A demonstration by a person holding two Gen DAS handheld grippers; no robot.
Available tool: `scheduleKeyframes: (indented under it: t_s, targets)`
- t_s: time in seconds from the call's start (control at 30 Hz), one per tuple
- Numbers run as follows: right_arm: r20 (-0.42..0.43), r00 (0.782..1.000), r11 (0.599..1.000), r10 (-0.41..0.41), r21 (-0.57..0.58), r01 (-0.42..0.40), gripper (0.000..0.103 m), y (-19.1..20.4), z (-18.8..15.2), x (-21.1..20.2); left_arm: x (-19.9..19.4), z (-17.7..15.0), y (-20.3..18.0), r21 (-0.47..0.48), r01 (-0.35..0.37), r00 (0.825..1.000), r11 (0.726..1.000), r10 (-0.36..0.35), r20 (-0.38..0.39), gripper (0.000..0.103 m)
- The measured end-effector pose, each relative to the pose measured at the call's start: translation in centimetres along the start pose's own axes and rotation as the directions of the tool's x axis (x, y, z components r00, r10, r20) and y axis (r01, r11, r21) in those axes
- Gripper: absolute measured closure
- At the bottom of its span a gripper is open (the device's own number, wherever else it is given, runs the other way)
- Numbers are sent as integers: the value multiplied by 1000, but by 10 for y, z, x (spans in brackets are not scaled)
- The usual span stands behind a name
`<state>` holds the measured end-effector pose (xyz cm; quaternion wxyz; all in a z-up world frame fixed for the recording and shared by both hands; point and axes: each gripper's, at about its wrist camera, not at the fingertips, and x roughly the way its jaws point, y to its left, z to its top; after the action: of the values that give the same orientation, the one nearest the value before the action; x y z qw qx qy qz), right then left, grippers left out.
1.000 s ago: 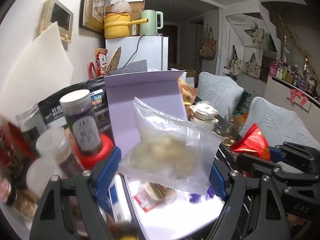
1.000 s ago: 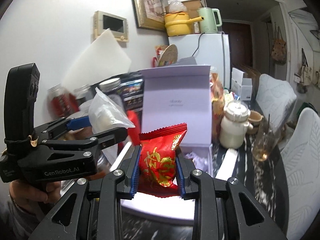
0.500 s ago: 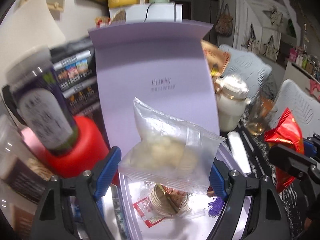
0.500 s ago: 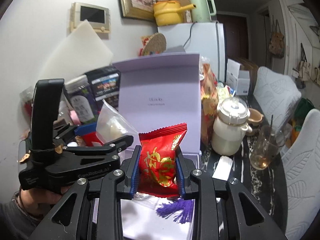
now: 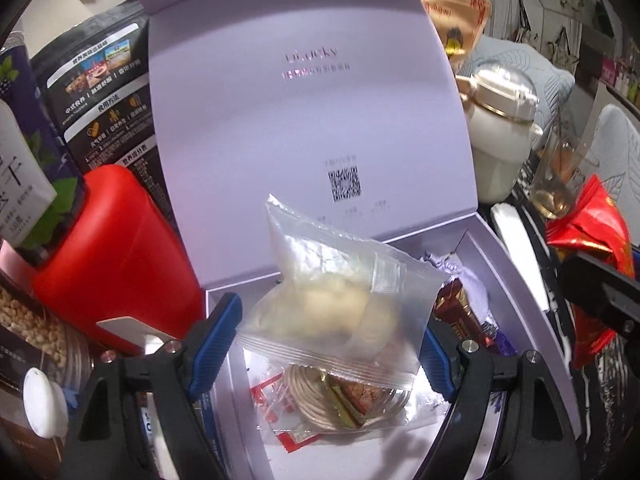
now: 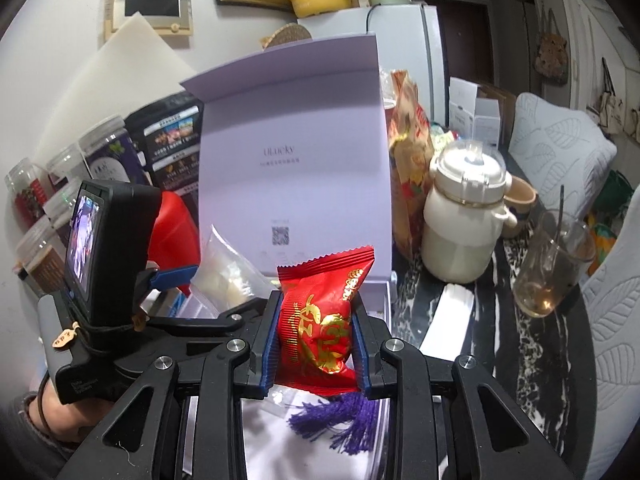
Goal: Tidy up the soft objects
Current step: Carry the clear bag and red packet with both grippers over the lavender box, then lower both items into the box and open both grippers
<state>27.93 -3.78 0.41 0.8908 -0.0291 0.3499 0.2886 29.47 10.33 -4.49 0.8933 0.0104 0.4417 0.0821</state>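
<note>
My left gripper (image 5: 332, 332) is shut on a clear packet of pale round pieces (image 5: 340, 304) and holds it over the open lilac box (image 5: 516, 304). The packet also shows in the right wrist view (image 6: 228, 276), with the left gripper (image 6: 212, 292) beside it. My right gripper (image 6: 316, 344) is shut on a red and gold snack packet (image 6: 324, 320), just above the box's near end; it shows at the left wrist view's right edge (image 5: 592, 240). In the box lie a coiled noodle packet (image 5: 340, 404), a brown wrapper (image 5: 460, 316) and a purple tassel (image 6: 340, 420).
The box lid (image 6: 296, 152) stands upright behind. Left of the box are a red container (image 5: 116, 248), jars (image 6: 104, 152) and a black bag (image 5: 104, 92). To the right stand a cream pot (image 6: 464, 216), a glass (image 6: 552, 260) and an orange bag (image 6: 412, 152).
My left gripper has moved forward and down with the clear packet, from in front of the lid to over the box's inside. My right gripper has come closer to the box with the red packet.
</note>
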Motion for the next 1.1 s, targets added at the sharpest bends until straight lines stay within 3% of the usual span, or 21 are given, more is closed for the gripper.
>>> scheduleKeyframes:
  t_s: [0.57, 1.1]
  targets:
    - [-102, 994, 999, 35, 32, -32, 73, -17, -13, 50, 36, -13, -9, -15, 74, 989, 997, -75, -125, 19]
    - [-182, 980, 997, 79, 25, -76, 73, -22, -15, 80, 19, -20, -7, -28, -7, 996, 1000, 5, -89, 17]
